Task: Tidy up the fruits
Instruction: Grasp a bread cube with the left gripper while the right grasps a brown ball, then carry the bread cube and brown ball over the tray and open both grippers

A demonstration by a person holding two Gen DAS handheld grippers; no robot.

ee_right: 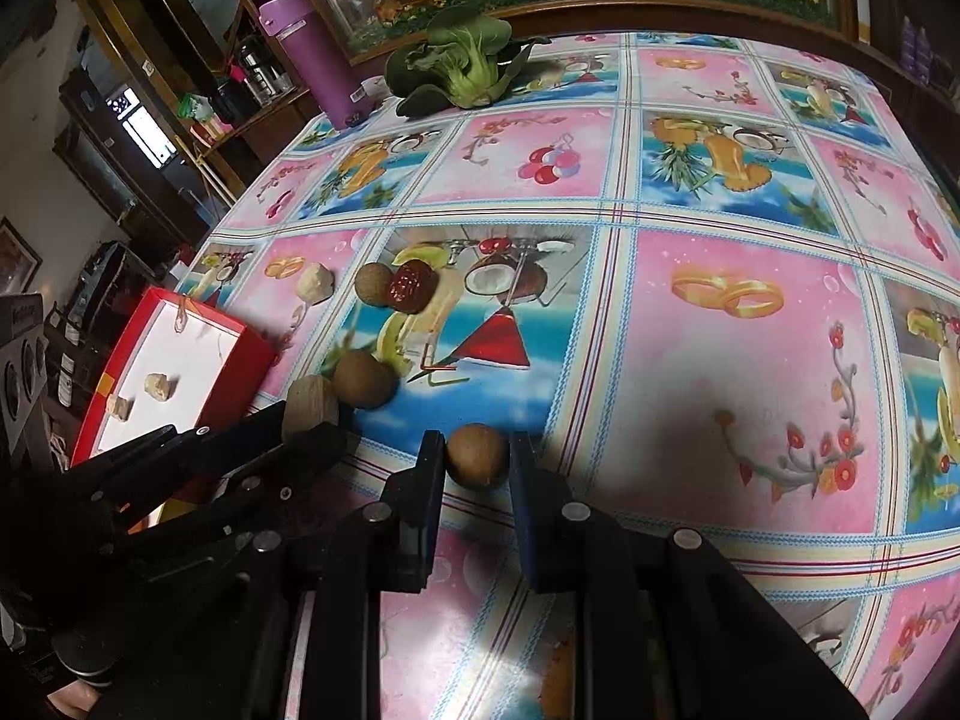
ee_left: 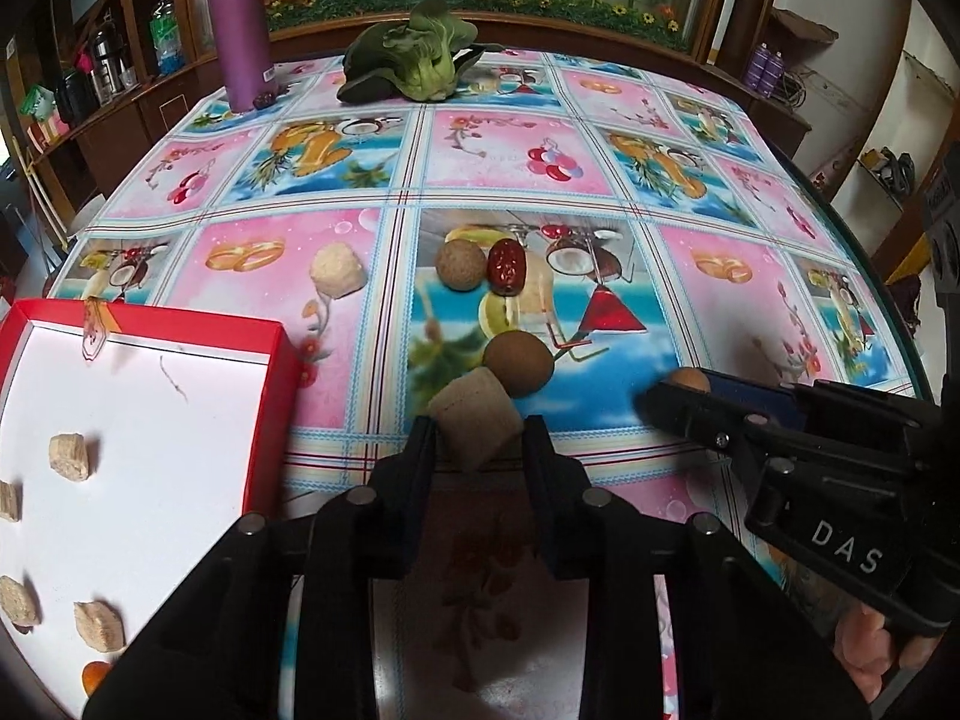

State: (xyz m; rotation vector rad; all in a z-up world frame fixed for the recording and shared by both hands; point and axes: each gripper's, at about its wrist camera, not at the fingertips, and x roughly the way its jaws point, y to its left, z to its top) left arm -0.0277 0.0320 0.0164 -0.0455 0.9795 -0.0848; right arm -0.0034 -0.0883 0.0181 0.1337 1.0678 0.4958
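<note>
With several pale chunks already in the red box (ee_left: 273, 414) at near left, the left gripper (ee_left: 478, 432) pinches another pale chunk (ee_left: 477, 420), the right gripper (ee_right: 477, 456) apparently clamps a brown round fruit (ee_right: 478, 455), and four pieces lie loose farther off.

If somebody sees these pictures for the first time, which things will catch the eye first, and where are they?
First, the loud cartoon-fruit tablecloth covering the whole table. Then the two black grippers near the front edge: the left gripper is clamped on a beige cube, and the right gripper is on a round brown fruit. The red tray with beige pieces sits at the left.
</note>
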